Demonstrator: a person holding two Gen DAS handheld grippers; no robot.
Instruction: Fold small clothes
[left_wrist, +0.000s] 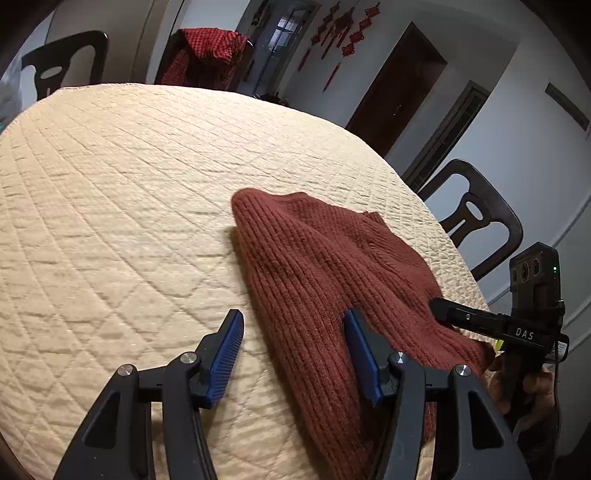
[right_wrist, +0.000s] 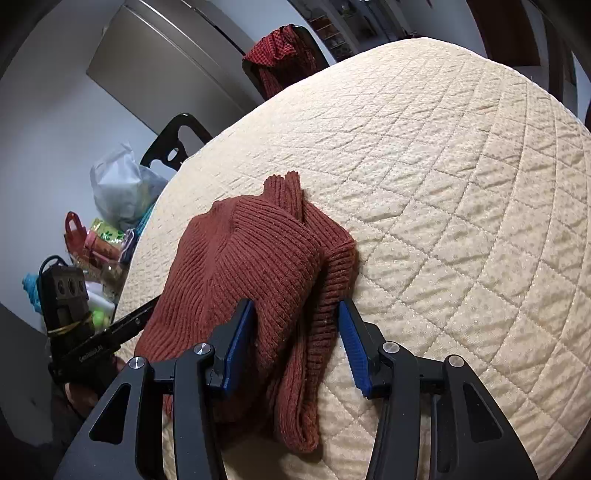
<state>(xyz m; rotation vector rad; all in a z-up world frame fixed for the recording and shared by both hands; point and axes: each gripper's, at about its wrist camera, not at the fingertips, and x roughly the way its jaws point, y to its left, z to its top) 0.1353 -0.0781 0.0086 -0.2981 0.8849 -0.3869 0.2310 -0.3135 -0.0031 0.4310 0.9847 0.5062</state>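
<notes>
A rust-brown ribbed knit sweater (left_wrist: 314, 258) lies folded in a bundle on the round table's cream quilted cover (left_wrist: 129, 184). My left gripper (left_wrist: 293, 314) is open just above the cover; the sweater's near left edge runs between its blue pads (left_wrist: 231, 343) without being pinched. The right gripper (left_wrist: 443, 308) shows at the sweater's right side. In the right wrist view the sweater (right_wrist: 240, 266) has a folded sleeve along its right side. My right gripper (right_wrist: 295, 302) stands open astride that fold, its pads (right_wrist: 352, 339) not pressing it. The left gripper (right_wrist: 144, 314) reaches in from the left.
Dark wooden chairs (left_wrist: 476, 218) stand around the table, one draped with a red checked garment (left_wrist: 210, 51). Plastic bags and packets (right_wrist: 110, 206) are piled beyond the table's left edge. The cover (right_wrist: 461, 184) stretches far and right of the sweater.
</notes>
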